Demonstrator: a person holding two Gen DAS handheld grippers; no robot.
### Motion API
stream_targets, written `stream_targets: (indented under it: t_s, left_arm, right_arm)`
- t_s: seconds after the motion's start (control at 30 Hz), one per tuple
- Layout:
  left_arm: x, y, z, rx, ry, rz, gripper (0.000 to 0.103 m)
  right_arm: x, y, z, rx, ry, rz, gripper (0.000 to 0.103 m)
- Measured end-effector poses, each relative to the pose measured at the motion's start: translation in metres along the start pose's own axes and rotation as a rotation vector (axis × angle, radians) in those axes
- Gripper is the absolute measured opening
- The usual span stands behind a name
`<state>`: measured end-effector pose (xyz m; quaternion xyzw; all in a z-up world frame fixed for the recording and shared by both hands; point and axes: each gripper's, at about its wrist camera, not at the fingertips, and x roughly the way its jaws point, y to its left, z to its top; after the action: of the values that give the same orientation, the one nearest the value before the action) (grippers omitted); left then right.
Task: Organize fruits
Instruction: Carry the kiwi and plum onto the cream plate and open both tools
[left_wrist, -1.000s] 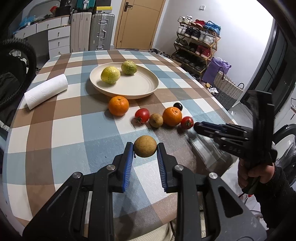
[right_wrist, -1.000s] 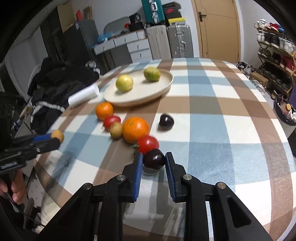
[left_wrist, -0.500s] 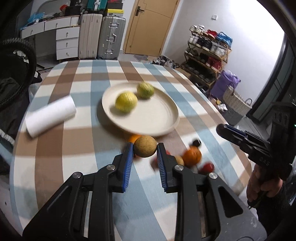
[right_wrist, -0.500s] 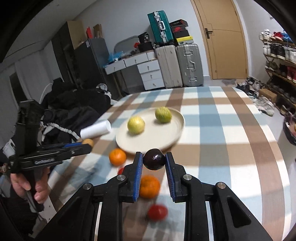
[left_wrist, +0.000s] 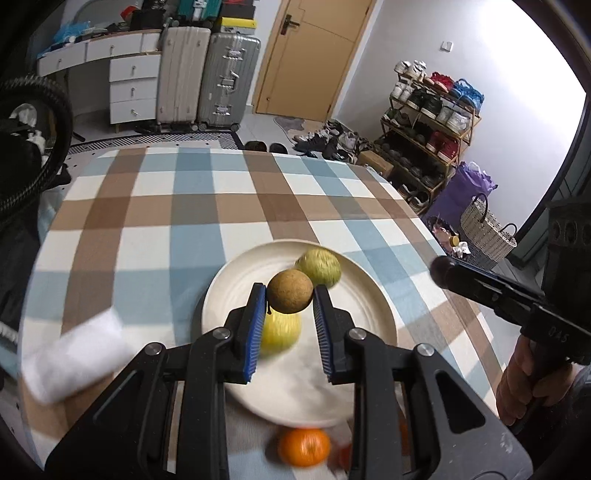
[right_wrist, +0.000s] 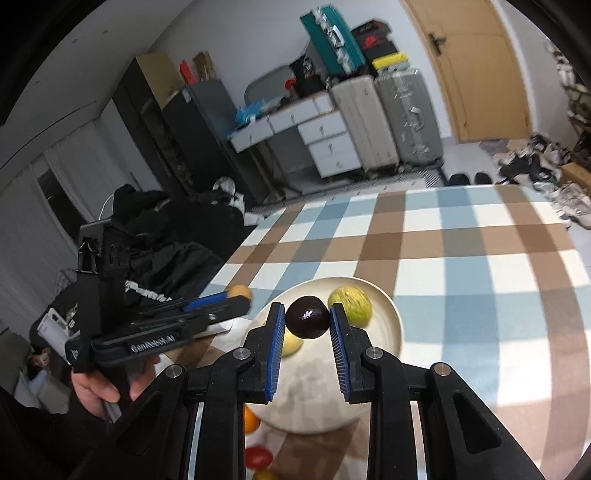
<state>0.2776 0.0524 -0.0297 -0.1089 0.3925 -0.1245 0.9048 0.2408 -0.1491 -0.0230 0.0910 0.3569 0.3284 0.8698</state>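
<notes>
A round brown fruit (left_wrist: 290, 291) is clamped by the left gripper (left_wrist: 289, 295) above the round cream ceramic plate (left_wrist: 365, 299); a dark purple round fruit (right_wrist: 307, 316) is clamped by the right gripper (right_wrist: 307, 318) above it. 2 yellow-green fruits (left_wrist: 320, 266) lie on that plate.

Checkered surface (left_wrist: 166, 206): cream plate (left_wrist: 229, 291) centre, white paper roll (left_wrist: 74, 358) left of it, orange (left_wrist: 303, 445) and tomato (right_wrist: 258, 456) near the front edge.
</notes>
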Motion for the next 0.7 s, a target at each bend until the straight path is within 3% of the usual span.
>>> stream_targets:
  t_s: [0.33,0.47,0.7]
  left_arm:
    - [0.072,0.017,0.027,-0.037,0.088,-0.043,0.023]
    - [0.087,0.022,0.023,-0.02,0.104,0.001,0.023]
    - [0.099,0.032,0.018,-0.036,0.116,-0.024,0.023]
  right_arm:
    - [0.087,-0.02,0.045,0.026,0.129,0.009,0.025]
    - [0.112,-0.022,0.047,0.016,0.175,0.008,0.025]
    - [0.14,-0.02,0.046,-0.02,0.235,-0.052,0.025]
